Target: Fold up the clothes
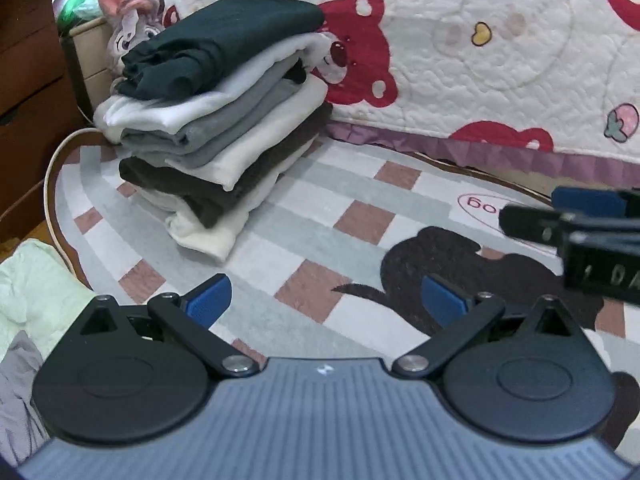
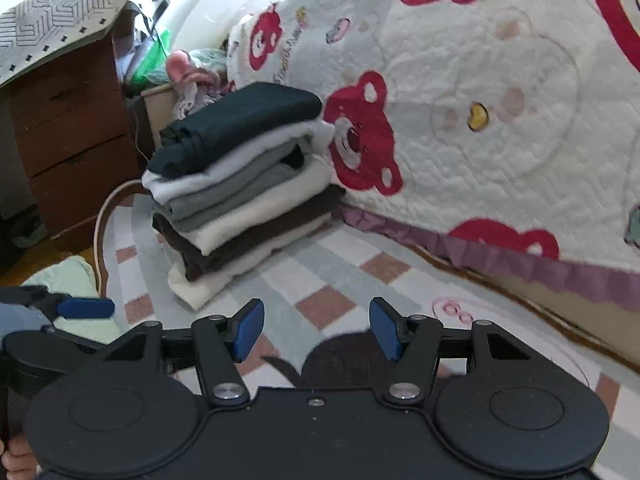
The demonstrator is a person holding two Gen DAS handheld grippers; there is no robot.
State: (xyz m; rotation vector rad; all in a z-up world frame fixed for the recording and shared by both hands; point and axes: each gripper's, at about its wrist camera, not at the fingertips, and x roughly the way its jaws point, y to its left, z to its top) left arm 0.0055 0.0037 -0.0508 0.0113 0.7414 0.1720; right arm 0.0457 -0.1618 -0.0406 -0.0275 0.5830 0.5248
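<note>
Both the left gripper (image 1: 326, 300) and the right gripper (image 2: 316, 330) are seen with jaws spread apart and nothing between them, above the checked rug (image 1: 304, 208). The stack of folded clothes (image 1: 216, 120) stands ahead and to the left against the bear quilt (image 1: 500, 60). The unfolded pale green garment (image 1: 36, 288) lies at the far left, nearer the left gripper, so the next pick is judged to fall to that side.

Checked rug (image 1: 320, 208) covers the near floor; bear-print quilt (image 1: 500, 60) drapes the bed far right; brown wooden drawers (image 2: 68, 128) stand far left.
</note>
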